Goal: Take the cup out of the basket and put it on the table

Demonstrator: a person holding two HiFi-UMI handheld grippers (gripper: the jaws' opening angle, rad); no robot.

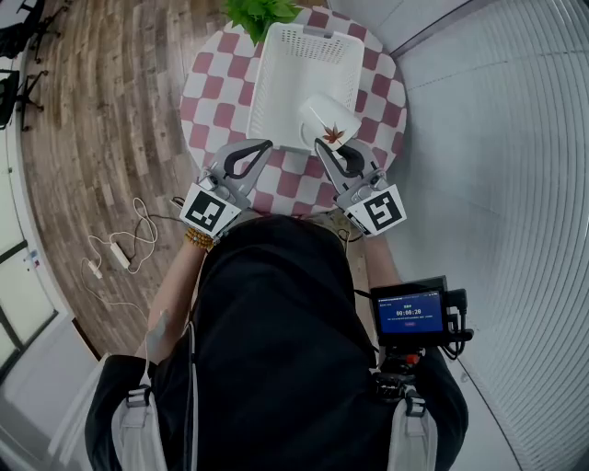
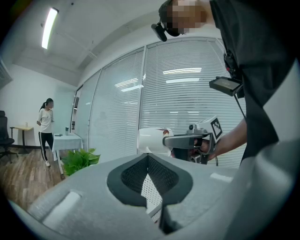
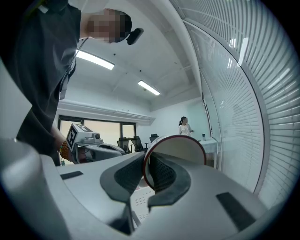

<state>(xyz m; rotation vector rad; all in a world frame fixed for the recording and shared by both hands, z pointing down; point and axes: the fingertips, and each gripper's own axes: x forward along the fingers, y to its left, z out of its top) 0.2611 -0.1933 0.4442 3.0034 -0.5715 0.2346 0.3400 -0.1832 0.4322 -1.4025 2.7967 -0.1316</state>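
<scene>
Wood floor (image 1: 101,120) is surrounding a round checkered desk (image 1: 207,92) in the head view, with blinds (image 1: 515,138) curving along the right. A white basket (image 1: 285,83) is sitting on the desk, and a plant (image 1: 258,14) is standing at its far end. The right gripper (image 1: 324,144) is holding a white cup (image 1: 327,120), tilted, at the basket's near right corner. Whether the cup is clear of the basket cannot be told. The left gripper (image 1: 267,144) is resting at the basket's near left edge.

From the left gripper view, its fingers (image 2: 126,176) are closing on the basket's wall, with white mesh (image 2: 151,187) showing between them. Beyond, the right gripper (image 2: 187,140) is carrying the cup (image 2: 152,140) level, and a person (image 2: 46,129) is standing far off.

Looking along the right gripper view, its fingers (image 3: 164,173) are clamping the cup's red rim (image 3: 183,150), one inside and one outside. The left gripper (image 3: 93,147) is showing at the left, and the basket (image 3: 140,199) is lying below.
</scene>
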